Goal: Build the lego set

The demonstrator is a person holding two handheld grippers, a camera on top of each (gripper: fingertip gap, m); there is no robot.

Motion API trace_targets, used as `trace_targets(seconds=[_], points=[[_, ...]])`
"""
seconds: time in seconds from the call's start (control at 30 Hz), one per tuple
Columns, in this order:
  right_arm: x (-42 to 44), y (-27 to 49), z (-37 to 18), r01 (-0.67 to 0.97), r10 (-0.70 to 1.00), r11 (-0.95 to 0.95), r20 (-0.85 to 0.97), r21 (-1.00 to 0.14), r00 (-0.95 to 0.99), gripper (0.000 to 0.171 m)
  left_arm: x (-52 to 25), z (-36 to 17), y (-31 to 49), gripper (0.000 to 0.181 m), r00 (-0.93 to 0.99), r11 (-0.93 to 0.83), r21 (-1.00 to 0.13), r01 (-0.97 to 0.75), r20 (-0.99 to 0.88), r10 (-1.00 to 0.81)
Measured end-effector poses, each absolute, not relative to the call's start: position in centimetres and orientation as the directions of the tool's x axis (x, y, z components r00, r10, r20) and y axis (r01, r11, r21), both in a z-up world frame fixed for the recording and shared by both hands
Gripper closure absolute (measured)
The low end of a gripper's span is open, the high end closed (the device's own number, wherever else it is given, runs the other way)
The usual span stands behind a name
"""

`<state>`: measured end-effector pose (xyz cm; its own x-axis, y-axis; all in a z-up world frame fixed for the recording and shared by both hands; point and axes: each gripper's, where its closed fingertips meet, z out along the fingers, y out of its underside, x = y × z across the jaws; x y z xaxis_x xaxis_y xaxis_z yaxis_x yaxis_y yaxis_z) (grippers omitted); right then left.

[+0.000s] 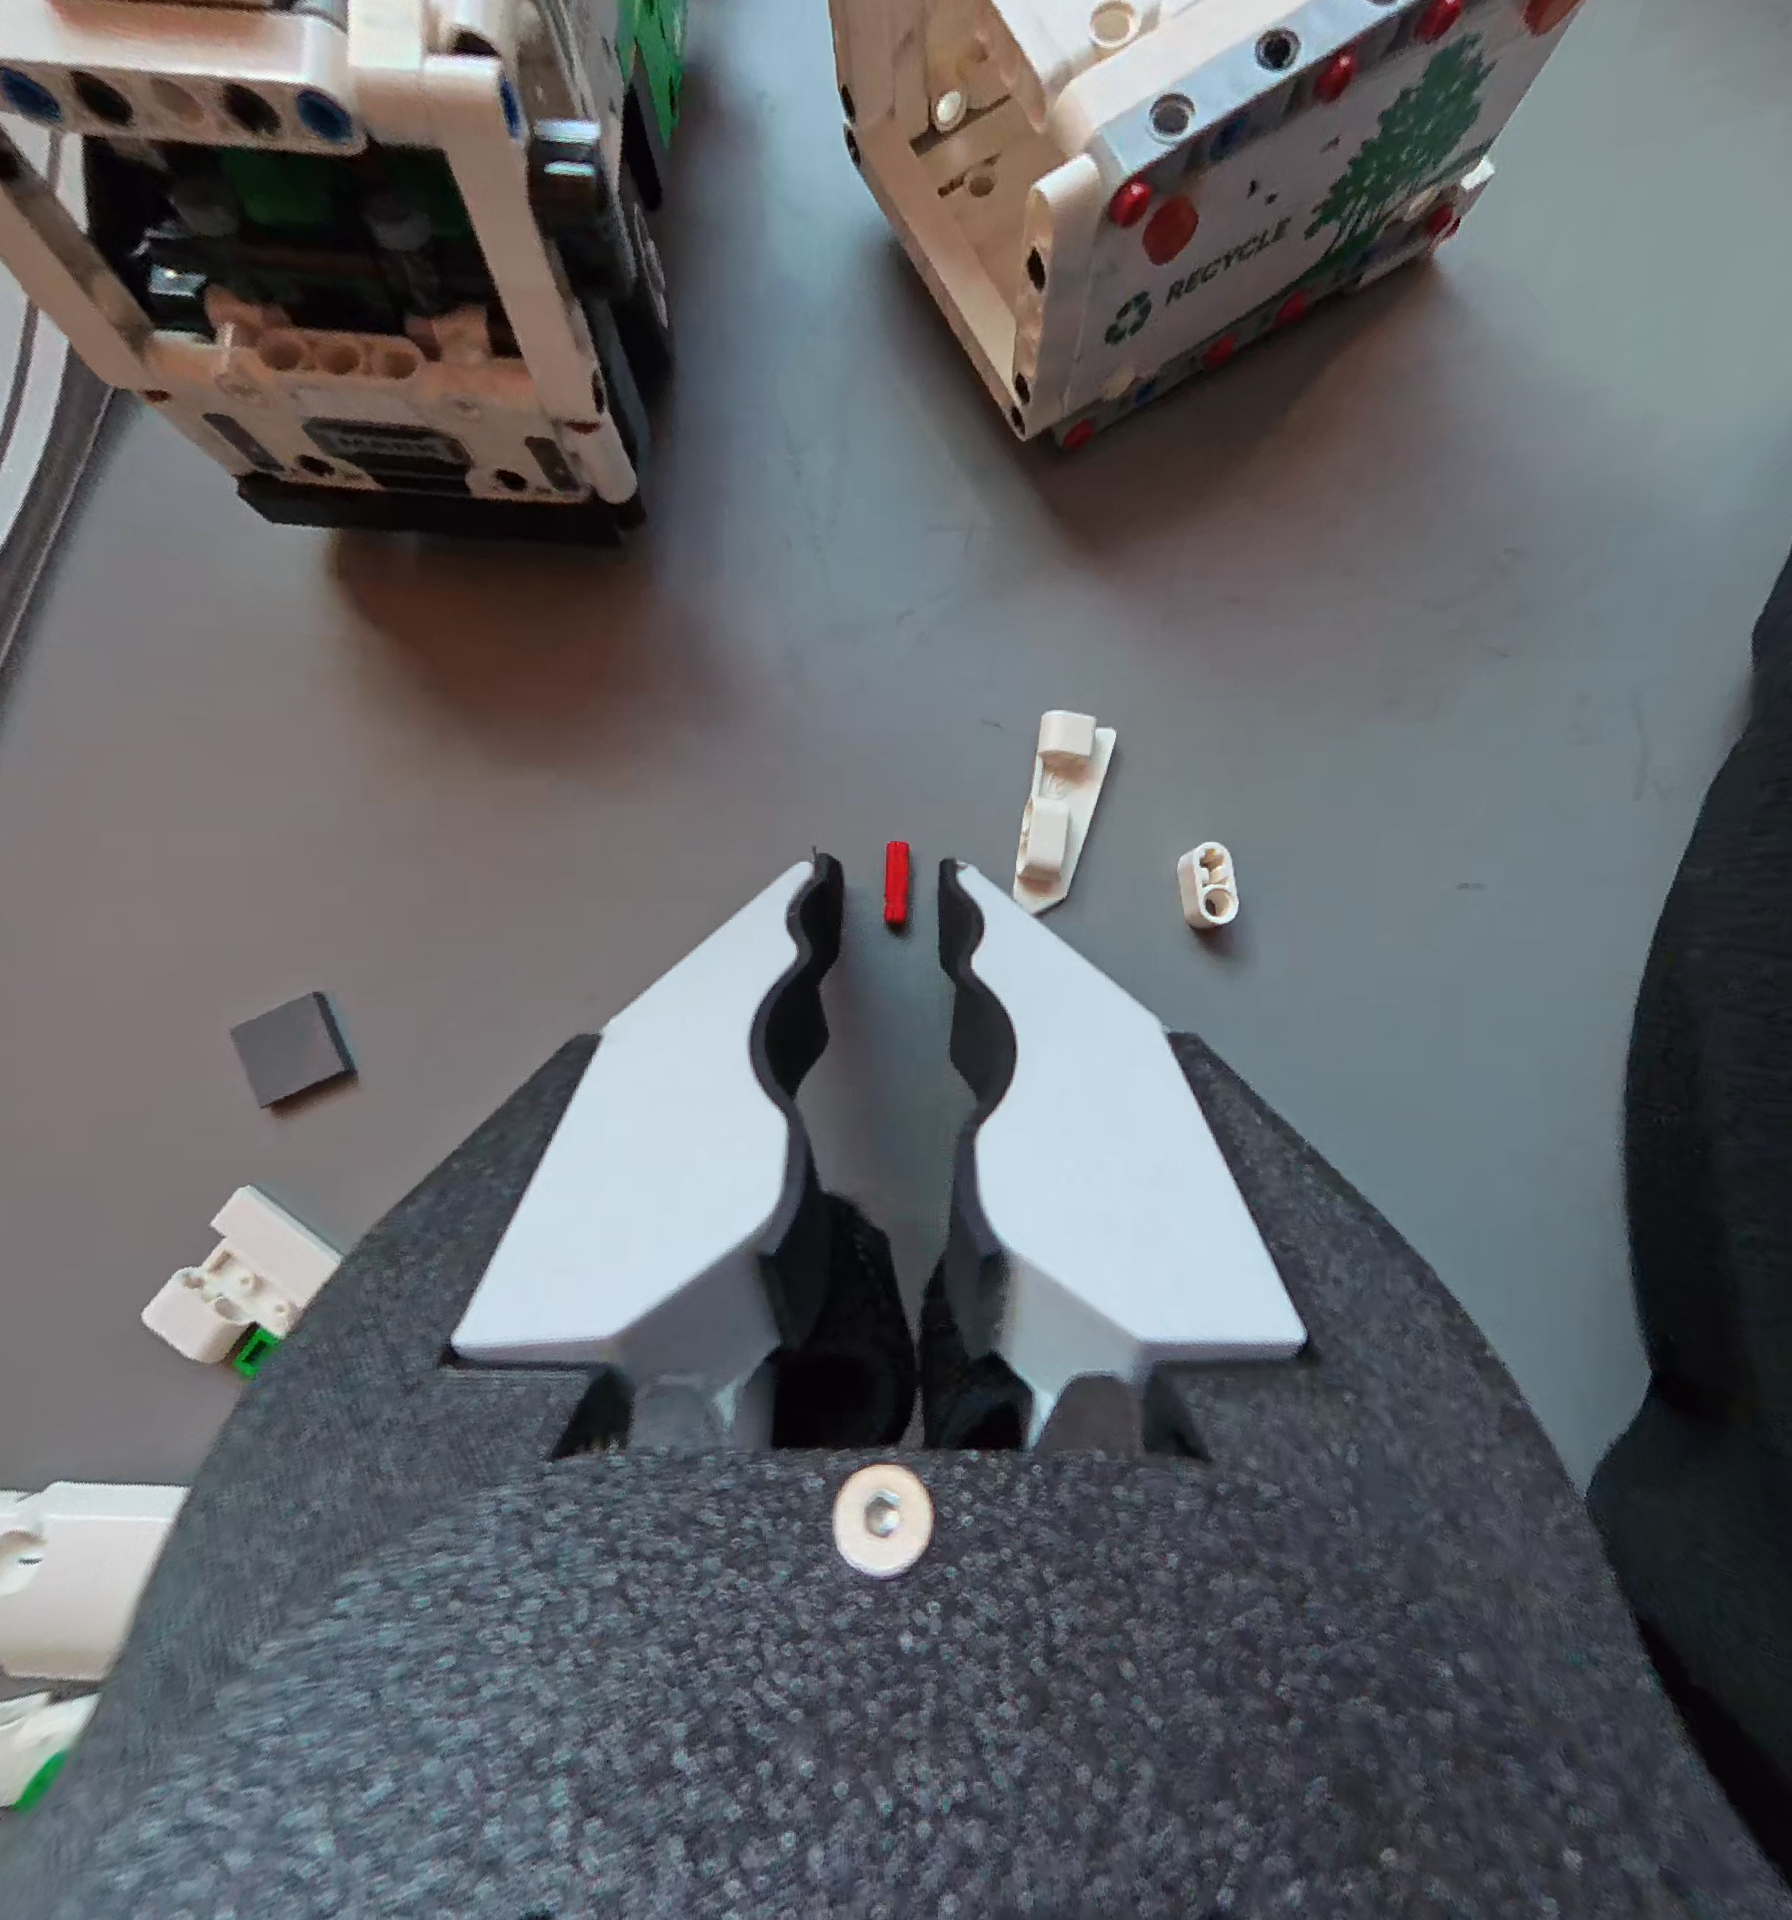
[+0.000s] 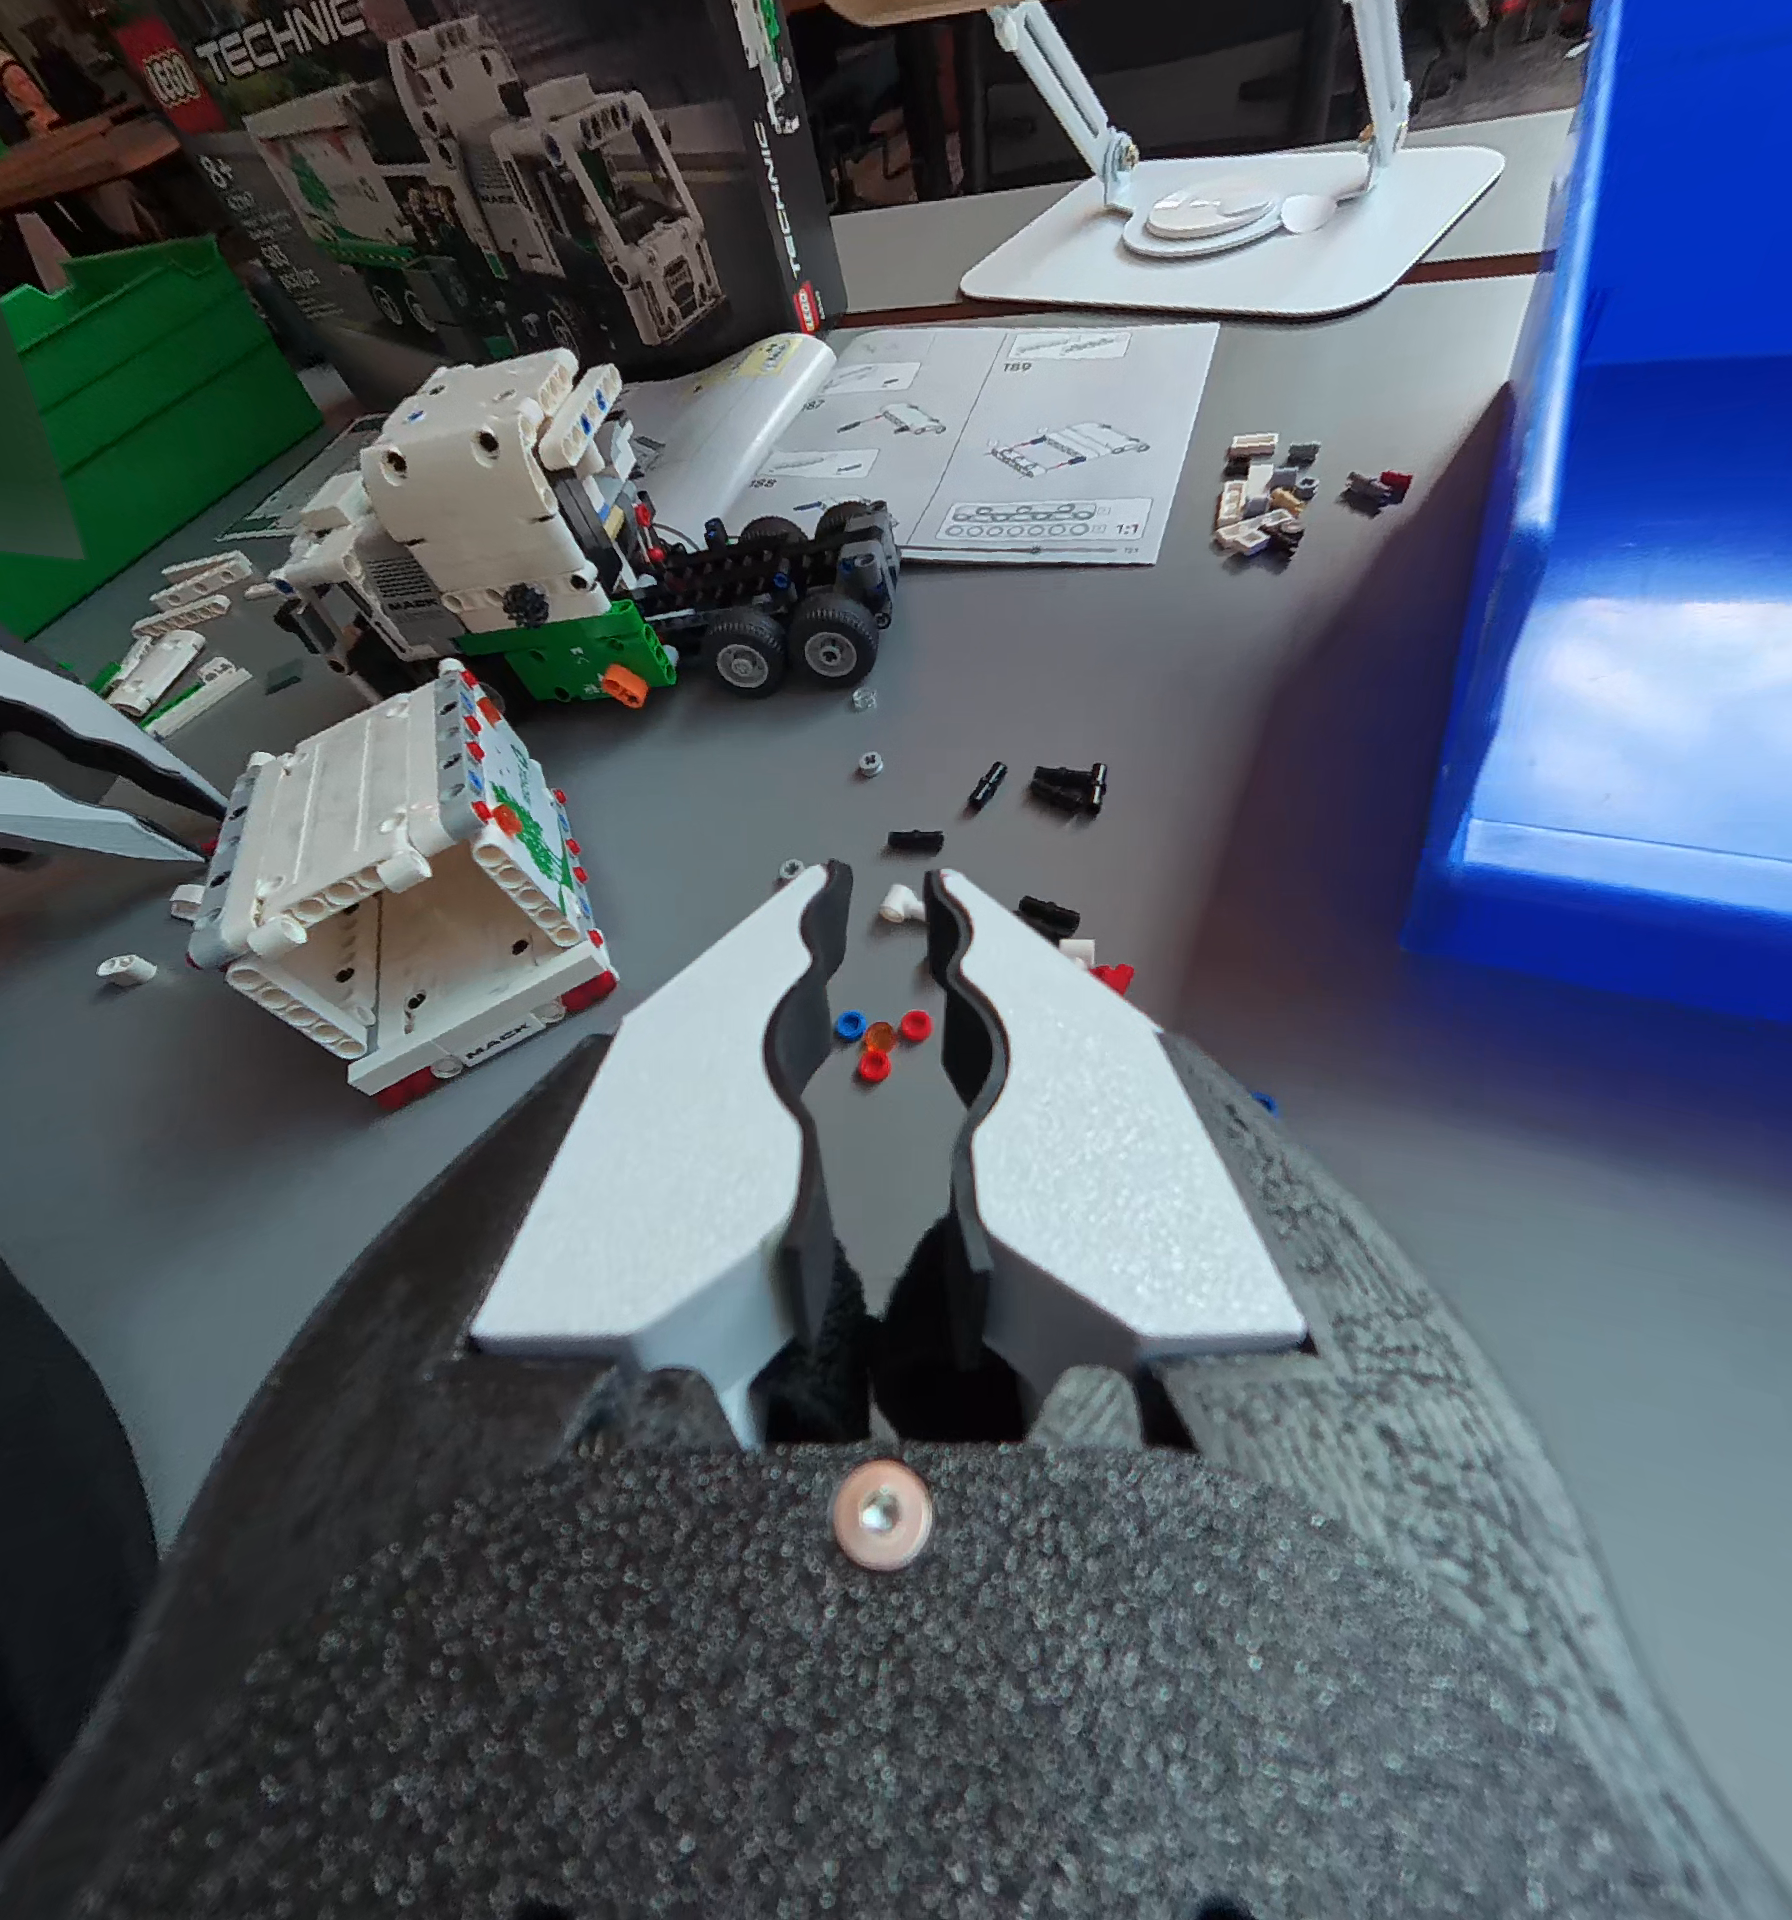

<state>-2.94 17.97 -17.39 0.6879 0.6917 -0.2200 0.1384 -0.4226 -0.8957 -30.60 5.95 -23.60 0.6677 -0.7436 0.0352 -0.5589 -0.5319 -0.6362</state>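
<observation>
In the left wrist view my left gripper (image 1: pixel 887 878) is open, its tips on either side of a small red pin (image 1: pixel 897 883) lying on the dark table. The truck cab (image 1: pixel 300 249) stands far left and the white container body (image 1: pixel 1214 197) far right. In the right wrist view my right gripper (image 2: pixel 887 883) is open, with a small white connector (image 2: pixel 900 902) on the table between its tips. The truck (image 2: pixel 559 561) and the tipped container body (image 2: pixel 404 894) lie to the left. The left gripper (image 2: pixel 61 769) shows at the left edge beside the container.
A white panel piece (image 1: pixel 1058 810), a white connector (image 1: pixel 1209 883), a grey tile (image 1: pixel 294 1049) and white parts (image 1: pixel 237 1278) lie around. In the right wrist view: black pins (image 2: pixel 1063 784), small round studs (image 2: pixel 876 1039), the instruction booklet (image 2: pixel 1006 447), the set's box (image 2: pixel 497 177), a blue bin (image 2: pixel 1681 582), a green bin (image 2: pixel 133 395).
</observation>
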Motion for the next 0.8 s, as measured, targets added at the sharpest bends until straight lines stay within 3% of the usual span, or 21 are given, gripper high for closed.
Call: trace_targets(seconds=[0.03, 0.4, 0.67, 0.8], points=[[-2.5, 18.0, -17.3, 0.140, 0.686, -0.419, -0.211, -0.897, 0.696, 0.155, -30.5, -23.4, 6.2, 0.164, 0.682, -0.537, -0.653, -0.535, 0.042, -0.730], [-1.5, 22.5, -20.1, 0.378, 0.584, -0.437, 0.062, -0.816, 0.809, 0.150, -30.3, -19.8, 8.3, 0.161, 0.767, -0.514, -0.810, -0.281, 0.132, -0.627], [-7.0, 24.4, -22.9, 0.461, 0.659, -0.517, 0.008, -0.721, 0.752, 0.150, -31.1, -19.0, 8.1, 0.162, 0.792, -0.502, -0.825, -0.260, 0.115, -0.600], [-7.5, 24.6, -23.5, 0.471, 0.662, -0.542, -0.008, -0.696, 0.750, 0.166, -31.7, -19.0, 8.1, 0.163, 0.806, -0.509, -0.825, -0.247, 0.117, -0.580]])
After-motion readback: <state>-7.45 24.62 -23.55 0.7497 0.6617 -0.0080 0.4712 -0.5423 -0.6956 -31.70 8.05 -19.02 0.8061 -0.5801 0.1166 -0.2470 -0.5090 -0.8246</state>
